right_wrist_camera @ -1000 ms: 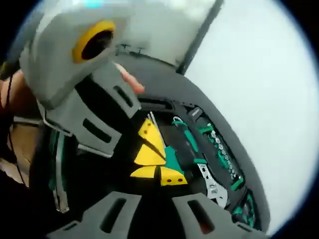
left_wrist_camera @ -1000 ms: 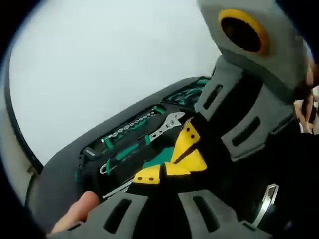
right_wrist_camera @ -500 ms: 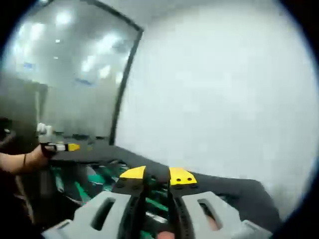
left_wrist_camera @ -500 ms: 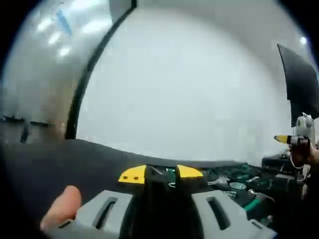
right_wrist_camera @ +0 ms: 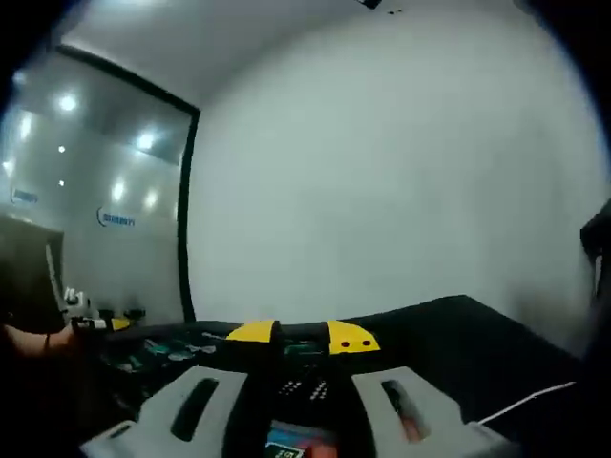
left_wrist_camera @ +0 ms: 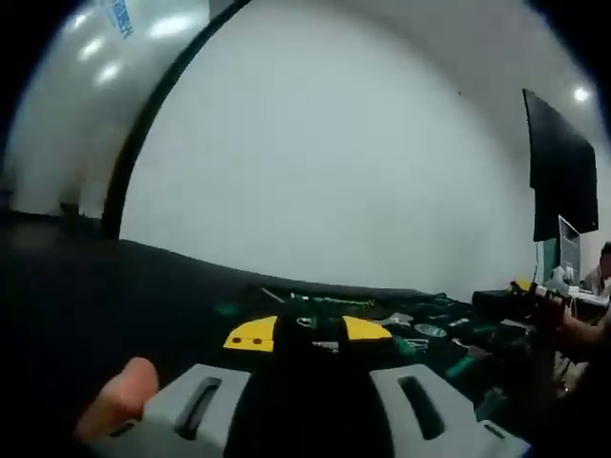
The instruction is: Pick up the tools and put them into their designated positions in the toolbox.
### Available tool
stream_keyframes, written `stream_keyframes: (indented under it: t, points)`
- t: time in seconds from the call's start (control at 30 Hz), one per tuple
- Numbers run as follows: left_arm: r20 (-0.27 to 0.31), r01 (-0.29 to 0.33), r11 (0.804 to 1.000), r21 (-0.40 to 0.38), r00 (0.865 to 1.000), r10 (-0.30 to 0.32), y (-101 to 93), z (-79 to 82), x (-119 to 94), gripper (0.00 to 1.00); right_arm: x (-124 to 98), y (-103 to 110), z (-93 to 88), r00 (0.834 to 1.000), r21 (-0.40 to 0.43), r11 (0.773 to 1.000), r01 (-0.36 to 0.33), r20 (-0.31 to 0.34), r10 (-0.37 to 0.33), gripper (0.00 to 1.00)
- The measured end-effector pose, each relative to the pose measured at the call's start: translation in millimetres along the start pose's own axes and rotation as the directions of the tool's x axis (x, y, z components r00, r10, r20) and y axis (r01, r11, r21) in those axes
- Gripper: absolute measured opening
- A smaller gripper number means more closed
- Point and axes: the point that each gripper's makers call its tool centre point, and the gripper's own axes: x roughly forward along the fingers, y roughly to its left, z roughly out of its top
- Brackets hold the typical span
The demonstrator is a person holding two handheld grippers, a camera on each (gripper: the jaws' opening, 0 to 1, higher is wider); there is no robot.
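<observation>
Left gripper view: a white wall (left_wrist_camera: 315,162) fills the upper frame, with a black vertical strip (left_wrist_camera: 143,124) at upper left and a dark screen (left_wrist_camera: 558,167) at upper right; much open space lies above the dark table (left_wrist_camera: 86,286). The toolbox (left_wrist_camera: 382,324) lies low across the centre and right of the frame, seen nearly edge-on, with green and silver tools dimly visible inside. The left gripper (left_wrist_camera: 307,332) rises from the bottom, its yellow tips a modest gap apart, with nothing visibly between them; the toolbox sits just beyond the tips. A fingertip (left_wrist_camera: 119,401) shows at lower left.

Right gripper view: the wall (right_wrist_camera: 382,172) again dominates, and the table's edge (right_wrist_camera: 516,334) falls away at right. The right gripper (right_wrist_camera: 302,336) shows yellow tips a little apart; whether it holds anything cannot be told. The toolbox (right_wrist_camera: 162,348), probably its far end, lies left of and beyond the tips.
</observation>
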Motion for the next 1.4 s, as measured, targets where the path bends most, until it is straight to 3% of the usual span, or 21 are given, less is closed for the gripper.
stream_keyframes:
  t: [0.1, 0.13, 0.17, 0.3, 0.4, 0.67, 0.7, 0.73, 0.8, 0.87, 0.9, 0.97, 1.07, 1.13, 1.23, 1.33, 1.4]
  points:
    - [0.034, 0.026, 0.998, 0.063, 0.999, -0.028, -7.1, 6.7, -4, 0.32, 6, 2, -6.2, 1.0, 0.034, 0.999, -0.018, -0.004, 0.018, 0.45]
    - [0.051, 0.026, 0.998, 0.05, 0.998, -0.029, -4.3, 9.7, -7, 0.37, 7, 3, -9.1, 0.999, 0.031, 0.999, -0.028, -0.02, 0.029, 0.58]
    - [0.055, 0.03, 0.999, 0.043, 0.998, -0.033, -4.4, 10.6, -7, 0.38, 6, 0, -8.5, 1.0, 0.035, 0.999, -0.026, -0.015, 0.026, 0.62]
    - [0.054, 0.035, 0.999, 0.02, 0.998, -0.036, -4.9, 9.5, -8, 0.38, 1, -19, 5.7, 0.998, 0.112, 0.994, 0.017, 0.057, -0.023, 0.55]
    - [0.037, 0.072, 0.997, 0.007, 0.997, -0.072, -9.3, 5.9, -6, 0.38, -1, -22, 2.1, 0.999, 0.161, 0.986, 0.032, 0.036, -0.039, 0.54]
    - [0.028, 0.143, 0.99, -0.015, 0.989, -0.142, -36.7, 4.2, -6, 0.41, -3, -20, -0.5, 0.996, 0.089, 0.992, 0.091, 0.012, -0.092, 0.52]
    - [0.049, 0.153, 0.988, 0.004, 0.987, -0.153, -38.4, 8.5, -6, 0.42, -4, -21, 2.0, 0.995, 0.09, 0.991, 0.098, 0.022, -0.1, 0.51]
    - [0.113, 0.16, 0.987, 0.027, 0.98, -0.162, -38.7, 21.0, -8, 0.42, -3, -31, 5.7, 0.991, 0.117, 0.985, 0.123, 0.036, -0.128, 0.51]
    - [0.179, 0.133, 0.991, -0.014, 0.976, -0.128, -28.6, 31.5, -12, 0.42, -7, -43, 9.7, 0.982, 0.175, 0.97, 0.17, 0.049, -0.181, 0.51]
    - [0.172, 0.145, 0.987, -0.065, 0.976, -0.132, -24.6, 30.9, -13, 0.42, -9, -52, 4.2, 0.974, 0.18, 0.959, 0.219, 0.025, -0.226, 0.48]
    - [0.172, 0.15, 0.986, -0.077, 0.976, -0.136, -23.6, 30.4, -14, 0.42, -10, -51, -2.1, 0.974, 0.184, 0.957, 0.224, -0.011, -0.226, 0.45]
    - [0.149, 0.15, 0.986, -0.079, 0.979, -0.137, -23.4, 26.4, -11, 0.4, -9, -44, -1.9, 0.976, 0.195, 0.957, 0.216, -0.01, -0.219, 0.44]
    - [0.038, 0.123, 0.992, -0.025, 0.992, -0.122, -24.3, 4.1, -5, 0.35, -6, -40, -4.1, 0.978, 0.138, 0.969, 0.206, -0.016, -0.206, 0.44]
    - [0.006, 0.114, 0.993, 0.022, 0.993, -0.114, -27.2, -2.1, -2, 0.31, -3, -38, -6.0, 0.98, 0.127, 0.972, 0.198, -0.023, -0.196, 0.44]
    - [0.035, 0.135, 0.991, 0.01, 0.99, -0.136, -33.1, 3.7, -5, 0.31, -4, -35, -7.6, 0.98, 0.106, 0.974, 0.198, -0.029, -0.196, 0.44]
    - [0.048, 0.102, 0.995, 0.005, 0.994, -0.103, -19.3, 5.7, -3, 0.31, -5, -34, -10.1, 0.978, 0.115, 0.971, 0.209, -0.039, -0.206, 0.44]
    - [0.041, 0.108, 0.994, 0.017, 0.993, -0.108, -19.9, 4.1, -3, 0.3, -5, -33, -12.3, 0.976, 0.105, 0.97, 0.218, -0.047, -0.214, 0.44]
